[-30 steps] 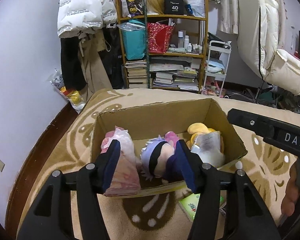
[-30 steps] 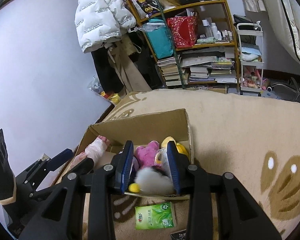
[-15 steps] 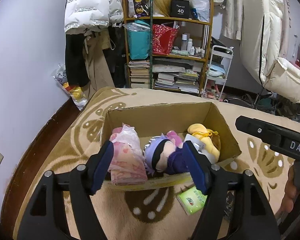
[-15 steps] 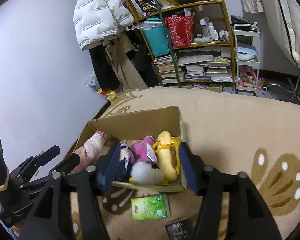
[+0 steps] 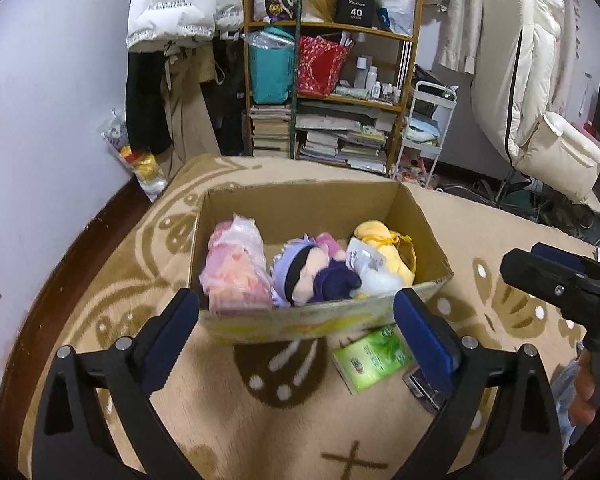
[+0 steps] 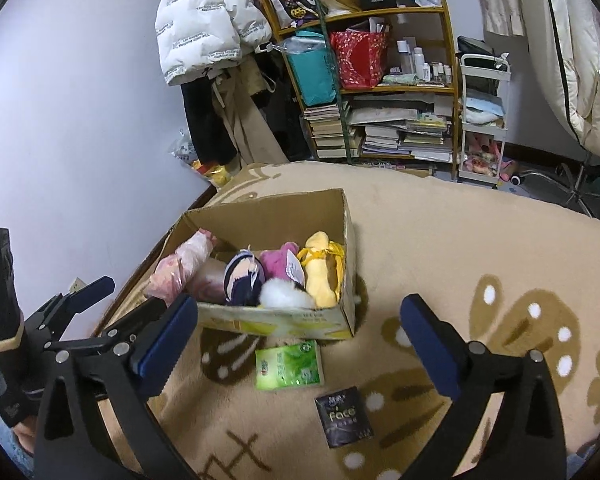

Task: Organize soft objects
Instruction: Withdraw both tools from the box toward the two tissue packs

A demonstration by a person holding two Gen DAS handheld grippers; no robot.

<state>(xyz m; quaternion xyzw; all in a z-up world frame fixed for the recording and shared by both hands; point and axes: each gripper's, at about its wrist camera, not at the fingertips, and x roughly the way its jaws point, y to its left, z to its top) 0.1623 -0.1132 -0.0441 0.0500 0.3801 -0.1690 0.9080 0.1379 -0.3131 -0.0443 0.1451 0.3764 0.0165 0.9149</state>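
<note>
On the patterned rug [image 5: 228,396] stands an open cardboard box [image 5: 300,208], holding four soft items side by side. Left: pink plush in a clear bag [image 5: 236,268], leaning on the left wall. Centre: doll with lilac hair and a black band [image 5: 300,272], lying on its side; a magenta plush [image 6: 278,258] shows behind it. Right: yellow plush [image 5: 384,240] with a white tag, against the right wall; a white fluffy piece [image 6: 284,294] lies near its front.

Just near the box, on the rug: green tissue pack [image 6: 288,364]; nearer and to the right, a dark "face" packet [image 6: 342,416].

Left gripper [image 5: 300,336]: jaws spread wide, empty, near side of the box. Right gripper [image 6: 300,336]: jaws spread wide, empty, above the tissue pack.

Far wall: bookshelf [image 6: 380,92], white jacket [image 5: 180,4].
</note>
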